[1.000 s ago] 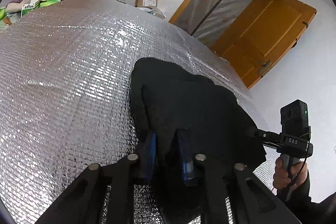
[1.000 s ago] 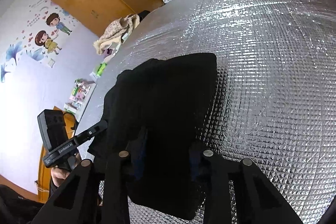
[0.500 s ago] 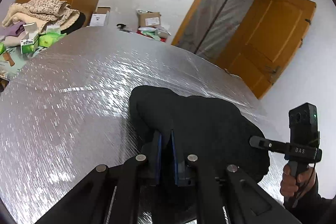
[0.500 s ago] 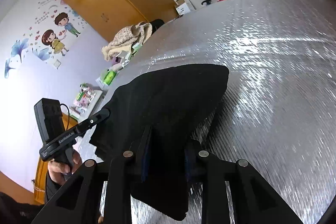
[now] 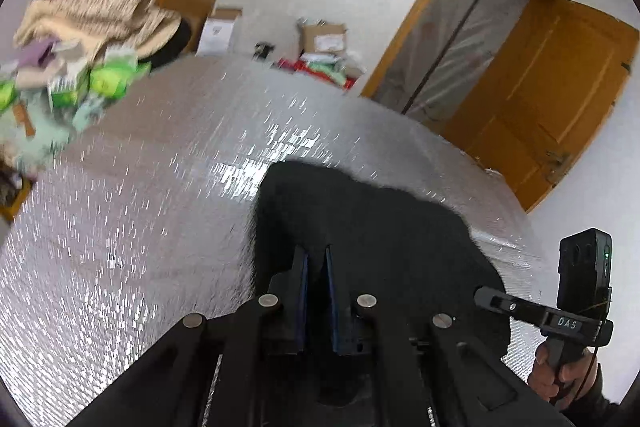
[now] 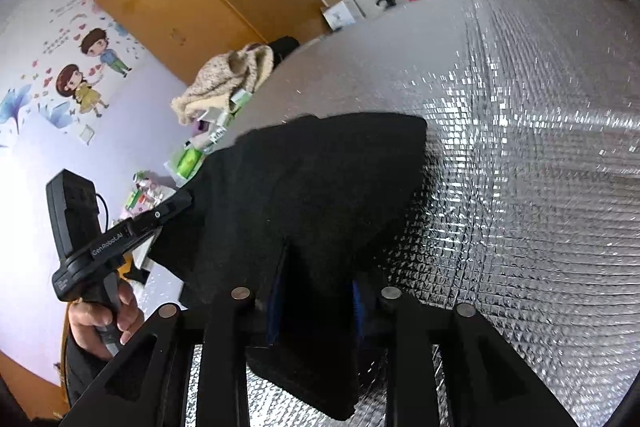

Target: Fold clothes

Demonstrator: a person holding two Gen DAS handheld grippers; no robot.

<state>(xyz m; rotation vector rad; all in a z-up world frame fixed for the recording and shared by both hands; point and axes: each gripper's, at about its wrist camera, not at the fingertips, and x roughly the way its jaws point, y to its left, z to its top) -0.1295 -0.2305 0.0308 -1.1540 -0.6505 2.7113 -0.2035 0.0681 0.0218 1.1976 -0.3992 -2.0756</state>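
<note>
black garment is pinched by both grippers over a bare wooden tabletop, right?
Not quite. The black garment is pinched by both the left gripper and the right gripper, but the surface under it is a silver quilted foil sheet, not bare wood. The right wrist view shows this plainly.

One black garment (image 5: 360,227) hangs between two tools, left tool (image 5: 316,267) and right tool (image 6: 316,291), over one silver-quilted tabletop (image 5: 140,207).
</note>
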